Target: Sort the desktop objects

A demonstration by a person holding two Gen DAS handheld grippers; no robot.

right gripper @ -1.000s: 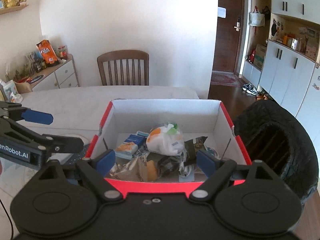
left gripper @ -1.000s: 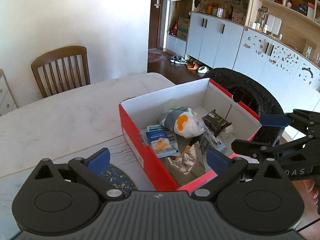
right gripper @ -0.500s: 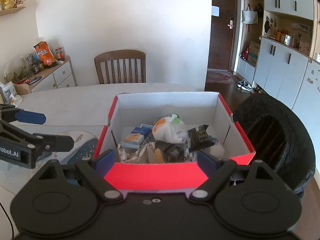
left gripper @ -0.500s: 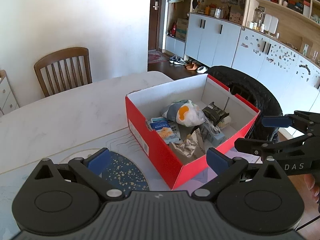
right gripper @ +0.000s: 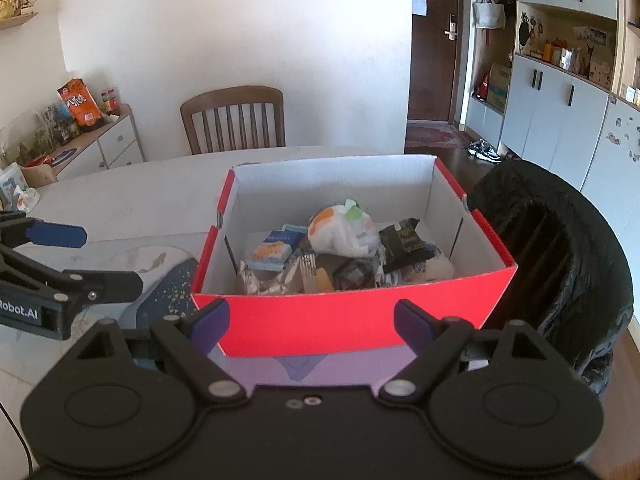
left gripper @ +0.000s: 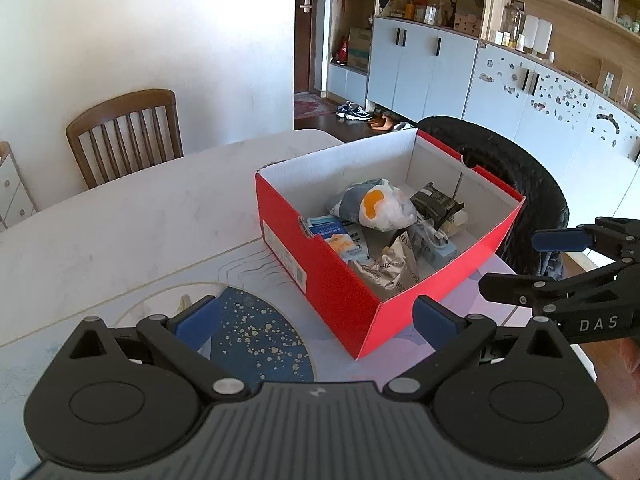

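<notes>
A red open cardboard box (left gripper: pixel 320 268) (right gripper: pixel 352 320) stands on the white table. It holds several items: a white and orange bag (left gripper: pixel 380 208) (right gripper: pixel 344 228), a blue packet (left gripper: pixel 340 240) (right gripper: pixel 272 254), a dark packet (left gripper: pixel 438 200) (right gripper: pixel 404 240) and a silver foil pack (left gripper: pixel 390 266). My left gripper (left gripper: pixel 316 320) is open and empty, in front of the box's near corner. My right gripper (right gripper: pixel 312 322) is open and empty, just in front of the box's red front wall. Each gripper shows in the other's view.
A dark blue speckled mat (left gripper: pixel 256 336) (right gripper: pixel 172 288) lies on the table left of the box. A black padded chair (right gripper: pixel 560 264) (left gripper: pixel 516 176) stands right of the box. A wooden chair (right gripper: pixel 234 120) is at the table's far side. A sideboard with snacks (right gripper: pixel 80 136) stands at the far left.
Both grippers have drawn back from the box, so it looks smaller and farther away. Both stayed open and empty. The box and its contents have not moved.
</notes>
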